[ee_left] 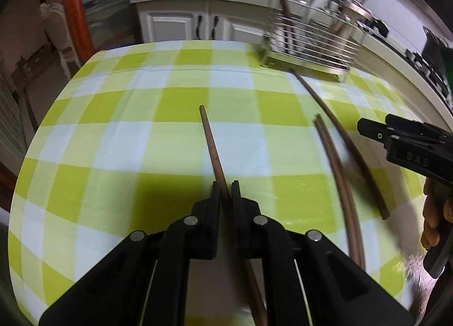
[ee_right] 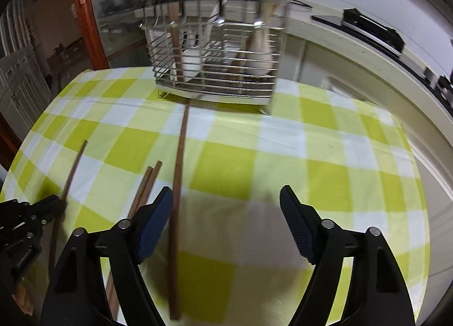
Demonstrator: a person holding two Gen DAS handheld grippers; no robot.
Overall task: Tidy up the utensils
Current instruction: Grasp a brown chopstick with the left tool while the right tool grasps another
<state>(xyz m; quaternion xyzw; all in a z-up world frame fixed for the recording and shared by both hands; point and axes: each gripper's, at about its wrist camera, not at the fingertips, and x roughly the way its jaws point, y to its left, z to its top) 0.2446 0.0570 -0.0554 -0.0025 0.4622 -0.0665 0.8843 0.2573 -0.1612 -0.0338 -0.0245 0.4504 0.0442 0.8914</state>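
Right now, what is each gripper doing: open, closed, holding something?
Left gripper: closed on a thin brown wooden chopstick.
Right gripper: jaws open, holding nothing.

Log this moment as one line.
left gripper: shut on chopstick | right gripper: open, empty | loose chopsticks on tablecloth | wire rack: behind

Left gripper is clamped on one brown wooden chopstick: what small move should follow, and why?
Probably lift the left gripper and carry its brown wooden chopstick toward the wire utensil basket at the far edge of the green checked tablecloth. The jaws are shut on the stick, and chopsticks already stand in that basket.
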